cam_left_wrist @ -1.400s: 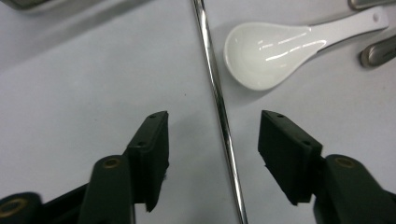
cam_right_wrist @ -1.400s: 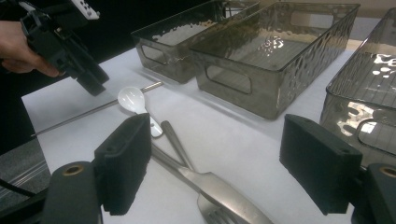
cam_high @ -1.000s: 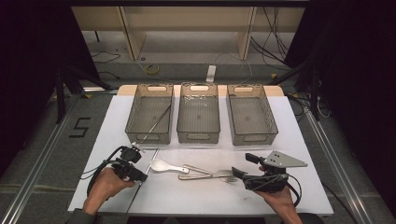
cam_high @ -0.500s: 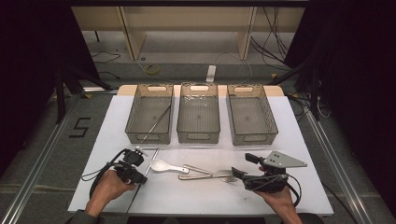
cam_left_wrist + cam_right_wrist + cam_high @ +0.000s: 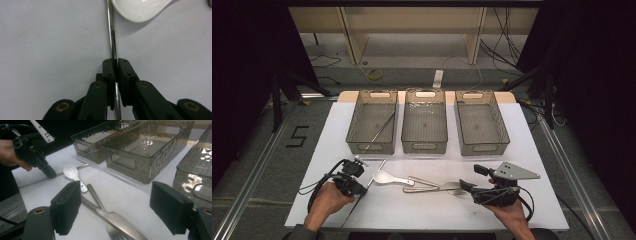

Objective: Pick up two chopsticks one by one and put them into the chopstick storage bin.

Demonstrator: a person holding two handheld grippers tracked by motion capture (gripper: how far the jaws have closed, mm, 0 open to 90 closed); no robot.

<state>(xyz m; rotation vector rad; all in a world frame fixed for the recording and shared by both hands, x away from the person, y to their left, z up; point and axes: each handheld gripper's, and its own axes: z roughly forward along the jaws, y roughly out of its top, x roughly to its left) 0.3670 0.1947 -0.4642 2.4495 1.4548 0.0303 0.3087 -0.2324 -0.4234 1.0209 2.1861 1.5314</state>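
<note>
The left gripper (image 5: 115, 65) has its fingers (image 5: 109, 70) pinched on a thin metal rod (image 5: 111, 32), having just been closing onto it; the pads press the rod from both sides. The rod lies flat on the white tabletop (image 5: 45, 37) and runs straight ahead of the fingertips and back under the gripper body. It is slim, round and shiny, with a bright streak along its length. Just ahead of the fingers, on one side of the rod and very close to it, lies the bowl of a white spoon (image 5: 140, 10); whether the two touch I cannot tell. On the other side of the fingers the tabletop is bare.

In the high view the left gripper (image 5: 355, 187) sits near the tabletop's front edge, with the rod (image 5: 374, 175) slanting from there toward the leftmost of three clear bins (image 5: 373, 122) standing well beyond the fingertips. A second thin rod (image 5: 379, 131) leans inside that bin.

The right gripper (image 5: 120, 212) holds its fingers (image 5: 67, 206) wide apart with nothing between them. Just ahead of them lie a metal fork (image 5: 120, 225) and another flat metal utensil (image 5: 93, 192), overlapping, with the spoon (image 5: 72, 173) beyond.
</note>
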